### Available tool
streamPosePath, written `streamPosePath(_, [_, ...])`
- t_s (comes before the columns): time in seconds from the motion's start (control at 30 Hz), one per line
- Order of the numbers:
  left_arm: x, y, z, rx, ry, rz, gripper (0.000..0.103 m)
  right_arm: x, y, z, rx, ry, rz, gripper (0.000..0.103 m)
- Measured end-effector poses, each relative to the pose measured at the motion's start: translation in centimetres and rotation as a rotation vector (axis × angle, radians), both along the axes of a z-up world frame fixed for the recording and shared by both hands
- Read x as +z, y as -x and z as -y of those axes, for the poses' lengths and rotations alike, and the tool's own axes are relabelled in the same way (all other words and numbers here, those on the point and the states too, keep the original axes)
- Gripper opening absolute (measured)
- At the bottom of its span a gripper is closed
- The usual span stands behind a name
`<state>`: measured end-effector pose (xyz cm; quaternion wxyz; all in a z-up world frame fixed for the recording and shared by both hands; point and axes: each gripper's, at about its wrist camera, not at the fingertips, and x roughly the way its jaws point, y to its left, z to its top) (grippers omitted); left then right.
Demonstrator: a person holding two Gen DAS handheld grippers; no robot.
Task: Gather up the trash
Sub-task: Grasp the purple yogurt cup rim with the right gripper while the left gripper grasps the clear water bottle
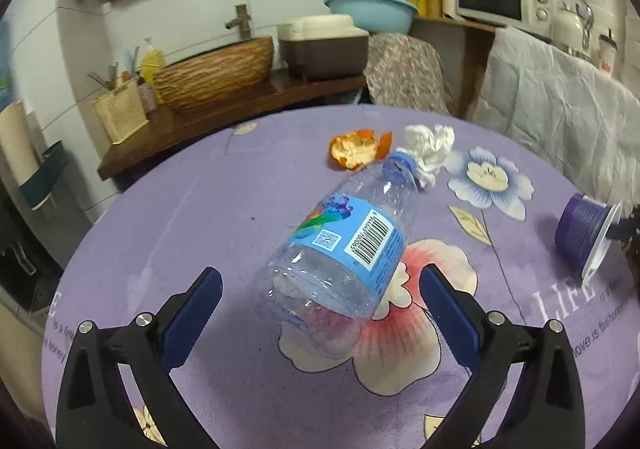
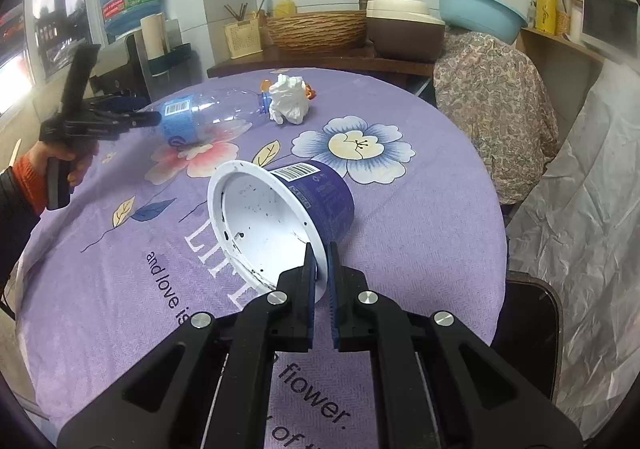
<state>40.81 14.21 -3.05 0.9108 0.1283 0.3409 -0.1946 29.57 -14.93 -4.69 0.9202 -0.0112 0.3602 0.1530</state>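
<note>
A clear plastic bottle (image 1: 344, 249) with a blue label and blue cap lies on its side on the purple flowered tablecloth (image 1: 180, 229). My left gripper (image 1: 320, 271) stands open around its base end, pads clear of it. Beyond the cap lie a crumpled white tissue (image 1: 430, 149) and orange peel (image 1: 356, 149). In the right wrist view, my right gripper (image 2: 321, 249) is shut on the white rim of a purple cup (image 2: 320, 189) tipped on its side. The bottle (image 2: 208, 109), tissue (image 2: 290, 101) and left gripper (image 2: 148, 111) show further back on the left.
A chair draped in patterned cloth (image 2: 492, 109) and a white crinkled cover (image 2: 580, 189) stand past the table's far right edge. A dark seat (image 2: 532, 329) sits near right. A wooden counter with a woven basin (image 1: 216, 77) runs behind. A person's hand (image 2: 72, 165) holds the left gripper.
</note>
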Motion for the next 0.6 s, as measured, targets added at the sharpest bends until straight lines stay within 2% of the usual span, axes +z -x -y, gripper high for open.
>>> streamPosePath(0.1, [-1.0, -0.3, 0.4, -0.020, -0.027, -0.013, 0.098, 0.1, -0.1, 0.0, 0.001, -0.003, -0.003, 0.006])
streamPosePath(0.23, [-1.1, -0.1, 0.4, -0.036, -0.009, 0.001, 0.094, 0.1, -0.4, -0.2, 0.005, -0.002, -0.005, 0.006])
streamPosePath(0.3, [-1.3, 0.1, 0.5, -0.037, -0.018, 0.003, 0.080, 0.0, -0.5, -0.3, 0.007, -0.003, -0.005, 0.006])
streamPosePath(0.33, [-1.4, 0.0, 0.6, -0.034, -0.025, -0.001, 0.076, 0.0, -0.5, -0.3, 0.007, -0.006, -0.005, 0.006])
streamPosePath(0.53, [-1.8, 0.5, 1.3, -0.059, -0.042, -0.006, 0.075, 0.0, -0.5, -0.4, 0.009, -0.013, -0.008, 0.006])
streamPosePath(0.6, [-2.4, 0.6, 1.9, -0.054, -0.078, -0.009, 0.075, 0.0, -0.6, -0.3, 0.009, -0.015, -0.008, 0.006])
